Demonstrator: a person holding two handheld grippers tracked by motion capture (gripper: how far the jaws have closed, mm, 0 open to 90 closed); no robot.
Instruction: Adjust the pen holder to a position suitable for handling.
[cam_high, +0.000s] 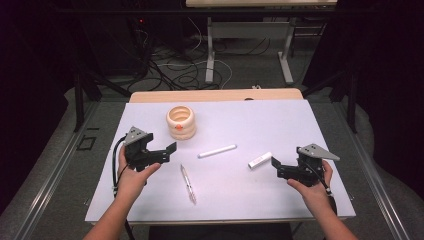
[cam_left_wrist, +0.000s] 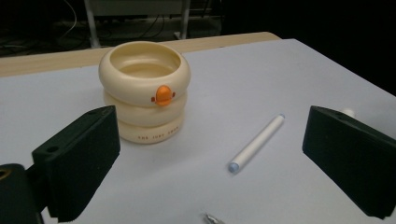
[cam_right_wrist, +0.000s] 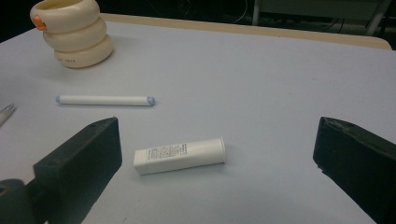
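Observation:
A cream ringed pen cup (cam_high: 181, 121) (cam_left_wrist: 144, 91) (cam_right_wrist: 72, 31) with an orange beak stands at the back left of the white table top. A slim white pen (cam_high: 217, 151) (cam_left_wrist: 256, 143) (cam_right_wrist: 104, 100) lies mid-table. A short white tube (cam_high: 260, 160) (cam_right_wrist: 180, 155) lies to its right. A clear pen (cam_high: 188, 183) lies nearer the front. My left gripper (cam_high: 172, 150) (cam_left_wrist: 205, 154) is open, short of the cup and the white pen. My right gripper (cam_high: 276, 165) (cam_right_wrist: 219, 163) is open, just behind the tube. Nothing sits between either pair of jaws.
The white sheet (cam_high: 260, 125) covers a wooden table whose far edge (cam_high: 215, 95) shows. Beyond it are desk legs (cam_high: 210, 65) and loose cables (cam_high: 175, 70) on a dark floor.

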